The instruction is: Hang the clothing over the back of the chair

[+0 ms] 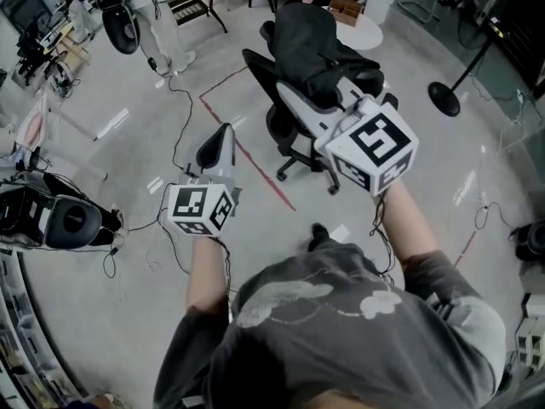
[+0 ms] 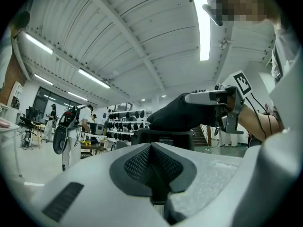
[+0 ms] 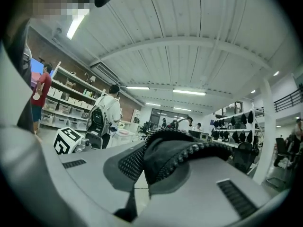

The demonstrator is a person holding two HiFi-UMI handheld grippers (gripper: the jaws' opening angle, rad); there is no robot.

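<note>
Your left gripper has its jaws pressed together, with nothing between them. The chair stands ahead of it, to its right. Your right gripper is clamped on the zipper edge of the dark clothing, which lies heaped on the chair beyond its tips

I wear a grey short-sleeved T-shirt printed with pale cloud shapes. My left tongs and right tongs are light grey with black textured pads. Each carries a white cube with black square markers, and black cables run along my wrists.
</note>
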